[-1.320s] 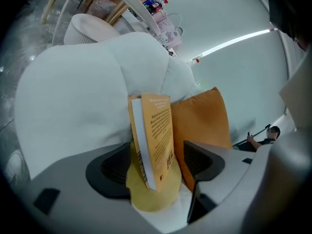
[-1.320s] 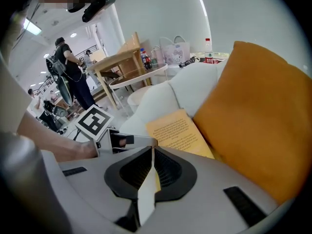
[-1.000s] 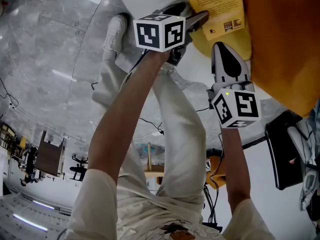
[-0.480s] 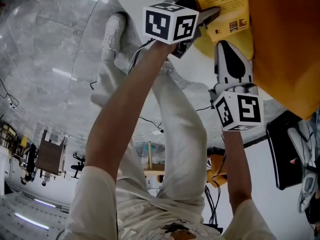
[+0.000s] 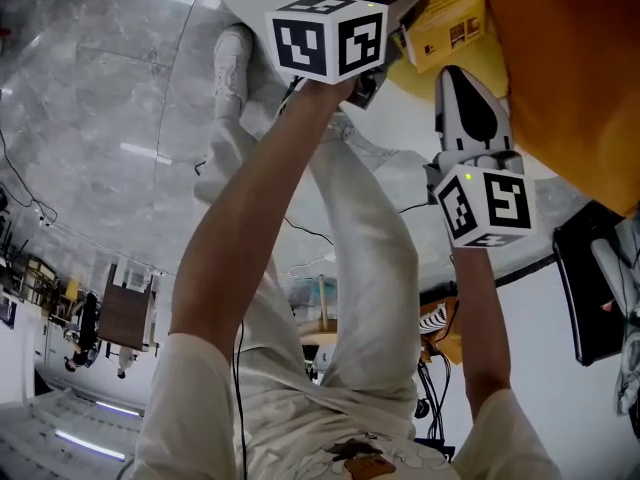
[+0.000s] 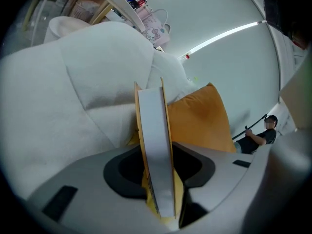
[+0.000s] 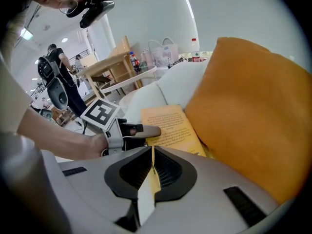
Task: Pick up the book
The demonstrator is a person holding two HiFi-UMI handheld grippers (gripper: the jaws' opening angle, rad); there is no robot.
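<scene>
On the white sofa (image 7: 146, 94), against the orange cushion (image 7: 253, 111), sat the yellow book (image 7: 170, 126), held by 2 grippers: the left gripper (image 5: 410, 8), jaws just closing, clamped its page edge, and the right gripper (image 5: 458, 83) pinched its near corner.

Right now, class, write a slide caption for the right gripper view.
Right gripper clamps the yellow book by its near corner, beside an orange cushion.
</scene>
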